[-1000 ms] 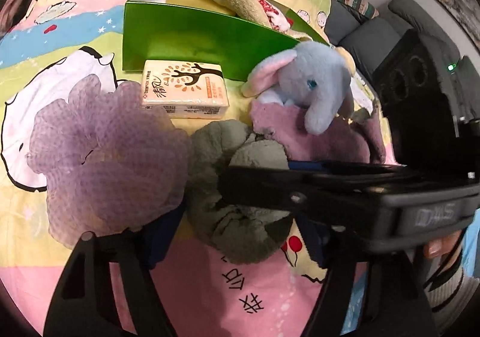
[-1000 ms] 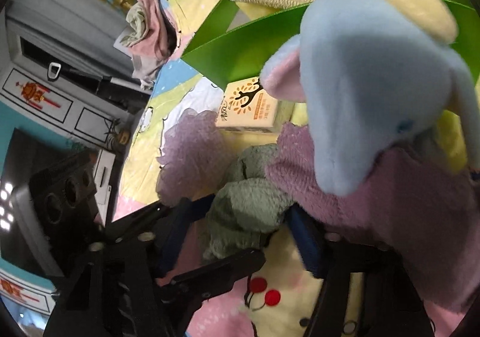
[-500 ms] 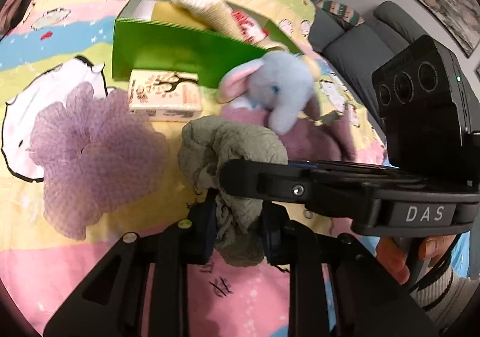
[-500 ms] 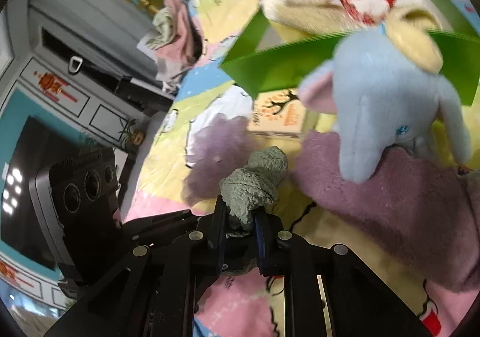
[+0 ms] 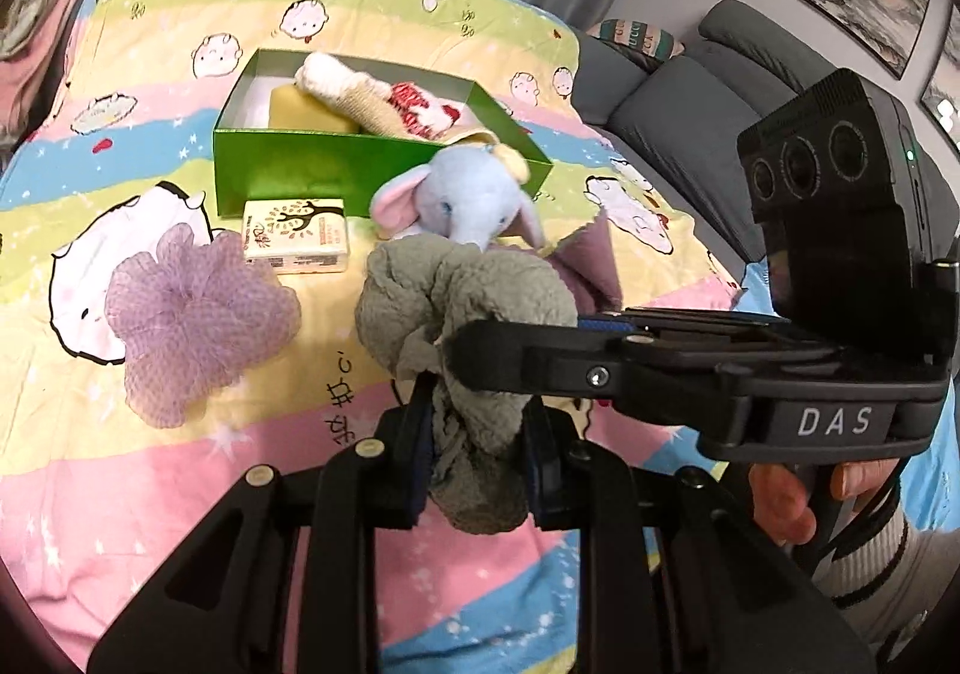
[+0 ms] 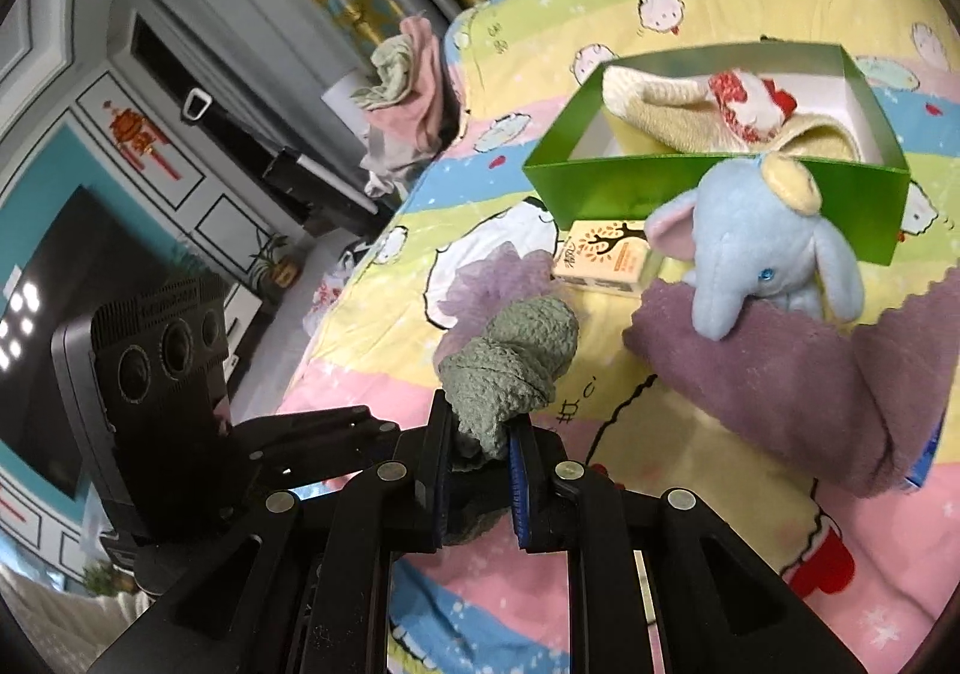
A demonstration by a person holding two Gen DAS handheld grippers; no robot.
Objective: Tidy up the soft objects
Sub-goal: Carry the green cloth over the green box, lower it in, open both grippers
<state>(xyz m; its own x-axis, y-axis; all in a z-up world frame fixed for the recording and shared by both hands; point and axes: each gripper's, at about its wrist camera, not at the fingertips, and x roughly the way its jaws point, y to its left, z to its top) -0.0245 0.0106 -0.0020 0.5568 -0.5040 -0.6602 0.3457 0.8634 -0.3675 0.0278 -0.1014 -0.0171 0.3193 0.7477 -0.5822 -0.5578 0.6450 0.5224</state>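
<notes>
Both grippers are shut on the same grey-green towel (image 5: 462, 302), held bunched above the blanket. My left gripper (image 5: 480, 434) pinches its lower part; my right gripper (image 6: 477, 437) crosses from the right and pinches it too. The towel also shows in the right wrist view (image 6: 510, 362). Beyond it stands an open green box (image 5: 288, 170) holding a cream loofah, a yellow sponge and a red-and-white cloth. A blue plush elephant (image 5: 474, 200) sits on a purple towel (image 6: 780, 374) in front of the box. A purple mesh pouf (image 5: 192, 314) lies at the left.
A tissue pack (image 5: 295, 236) lies against the box front. The cartoon blanket (image 5: 120, 92) covers the whole surface. A grey sofa (image 5: 678, 92) is at the right. A pile of clothes (image 6: 402, 92) lies off the far edge, and a TV wall (image 6: 72, 278) is at the left.
Both grippers closed on the grey-green towel and lifted it off the blanket. The cameras rose and pulled back, so the box, elephant and pouf look smaller and farther.
</notes>
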